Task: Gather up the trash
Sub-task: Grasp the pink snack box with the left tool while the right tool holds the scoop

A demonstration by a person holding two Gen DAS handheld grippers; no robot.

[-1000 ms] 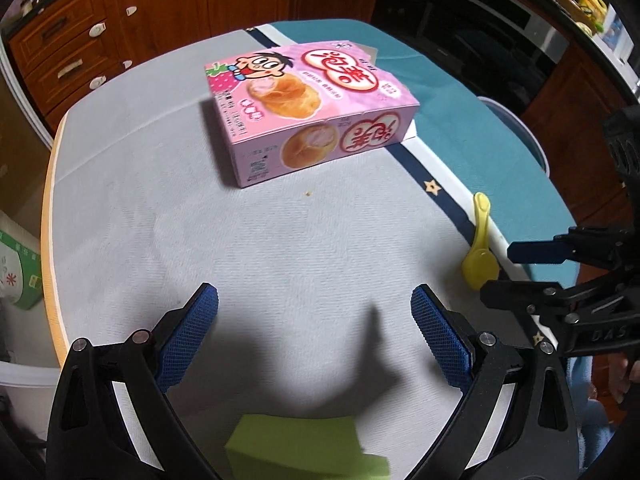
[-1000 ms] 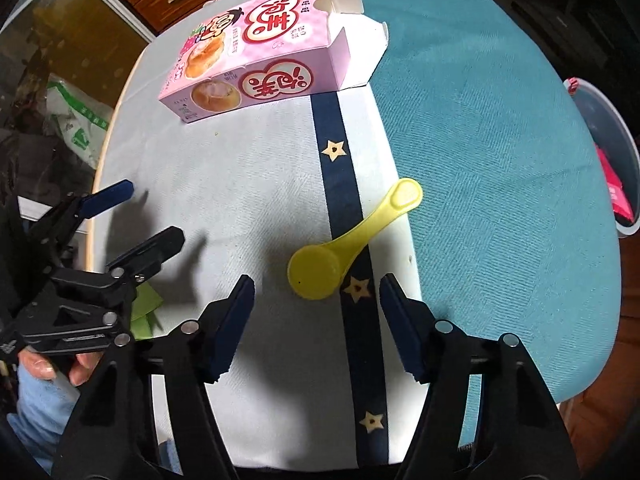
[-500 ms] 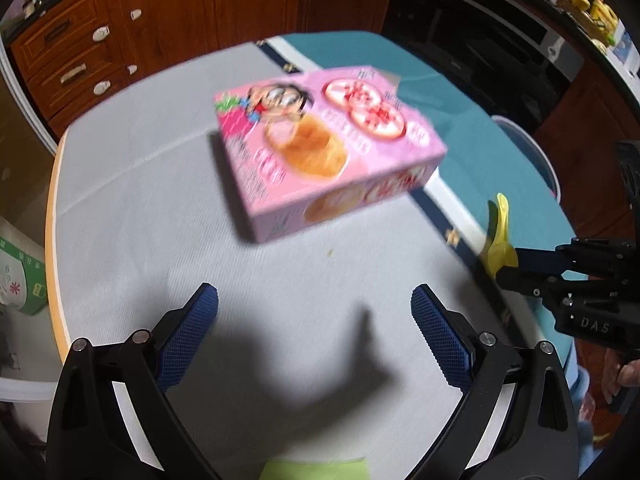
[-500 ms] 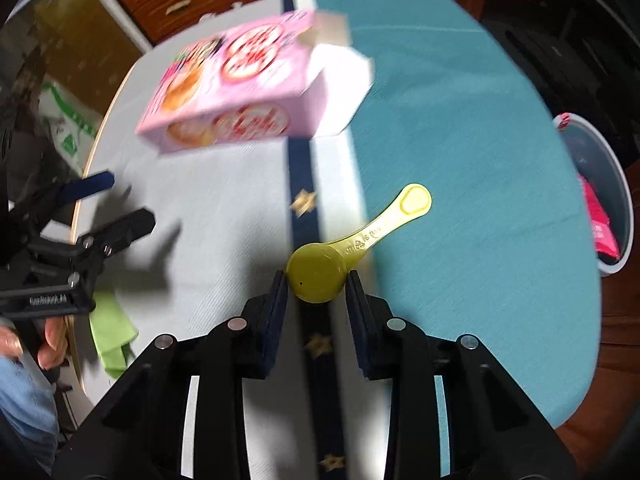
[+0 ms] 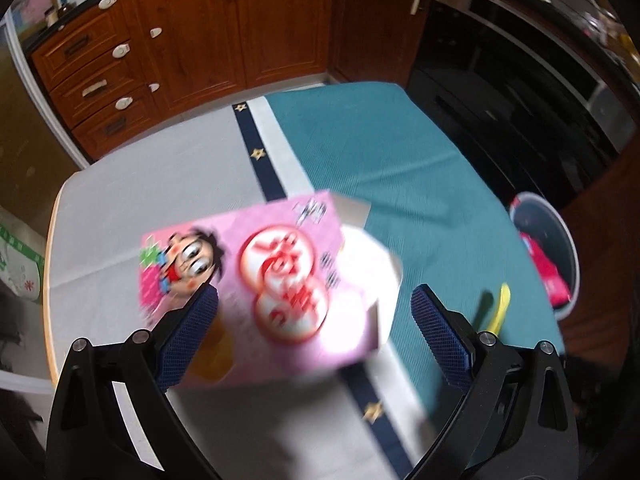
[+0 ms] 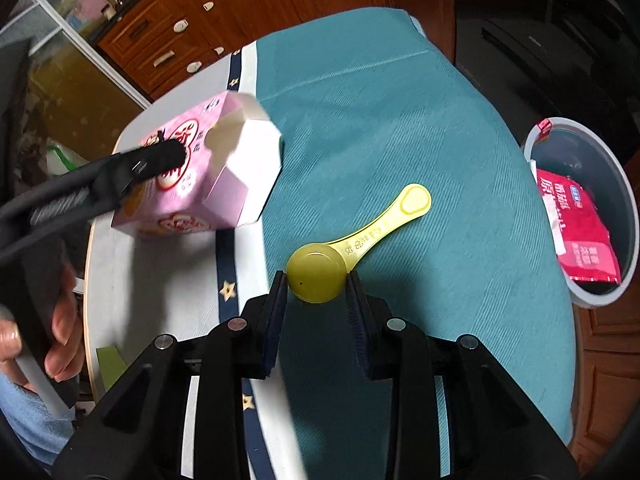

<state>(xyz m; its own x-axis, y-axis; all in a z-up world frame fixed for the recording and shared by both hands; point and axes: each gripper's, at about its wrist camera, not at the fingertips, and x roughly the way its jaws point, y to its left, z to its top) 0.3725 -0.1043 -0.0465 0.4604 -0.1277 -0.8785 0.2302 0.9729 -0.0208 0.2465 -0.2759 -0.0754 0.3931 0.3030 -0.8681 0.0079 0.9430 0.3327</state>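
Right tongs (image 6: 316, 300) clamp the yellow scoop (image 6: 352, 244) over the table's (image 6: 400, 120) near right. Left tongs (image 5: 316, 340) gape around the blurred pink box (image 5: 272, 292) — apparently untouched. Only a red packet (image 6: 576, 228) is binned (image 6: 536, 140).

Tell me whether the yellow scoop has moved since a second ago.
Yes. In the right wrist view the yellow scoop has shifted off the navy star stripe onto the teal cloth, toward the trash bin, its bowl clamped in the right gripper.
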